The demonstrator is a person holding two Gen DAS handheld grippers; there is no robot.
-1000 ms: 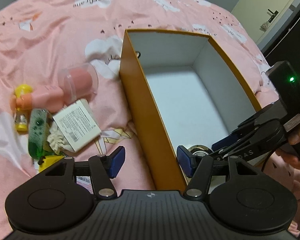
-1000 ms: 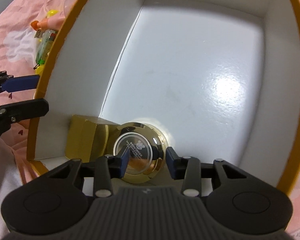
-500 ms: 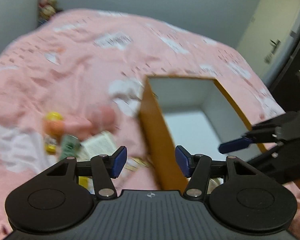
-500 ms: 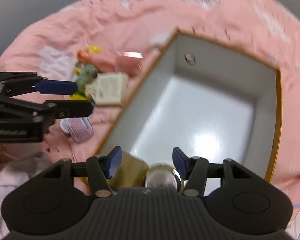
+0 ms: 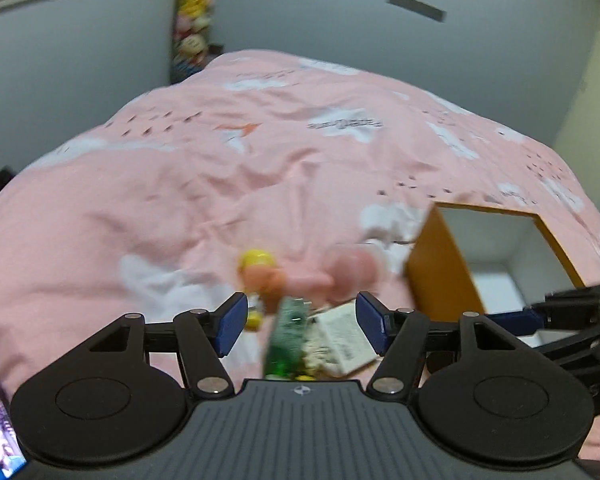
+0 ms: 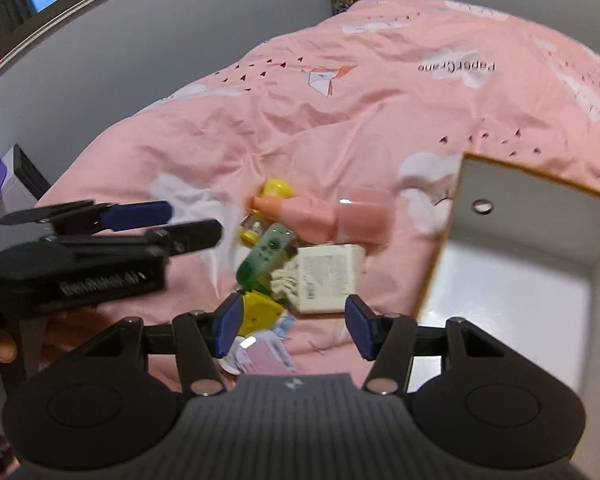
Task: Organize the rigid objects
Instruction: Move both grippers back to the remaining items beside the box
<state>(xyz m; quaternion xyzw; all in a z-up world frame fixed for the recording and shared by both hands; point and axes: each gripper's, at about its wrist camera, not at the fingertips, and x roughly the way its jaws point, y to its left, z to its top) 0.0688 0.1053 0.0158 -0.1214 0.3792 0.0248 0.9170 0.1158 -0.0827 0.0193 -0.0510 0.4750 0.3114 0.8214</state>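
Observation:
A pile of small objects lies on the pink bedspread: a pink bottle with a clear cap [image 6: 332,216], a green bottle [image 6: 266,258], a small yellow bottle [image 6: 274,192], a white labelled box [image 6: 326,278], a yellow item [image 6: 260,310] and a pink case [image 6: 260,356]. The orange box with white inside [image 6: 516,280] stands to their right. My right gripper [image 6: 292,326] is open and empty, above the pile. My left gripper [image 5: 300,326] is open and empty, raised over the green bottle [image 5: 286,340] and pink bottle [image 5: 320,276]. The orange box [image 5: 444,276] shows at its right.
The pink bedspread [image 5: 220,184] spreads far behind the pile. Grey walls and a shelf of plush toys [image 5: 194,12] stand beyond the bed. The left gripper's body [image 6: 100,248] crosses the right wrist view's left side.
Both grippers have lifted and pulled back from the orange box. The right gripper opened, left the round gold object in the box, and now points at the pile.

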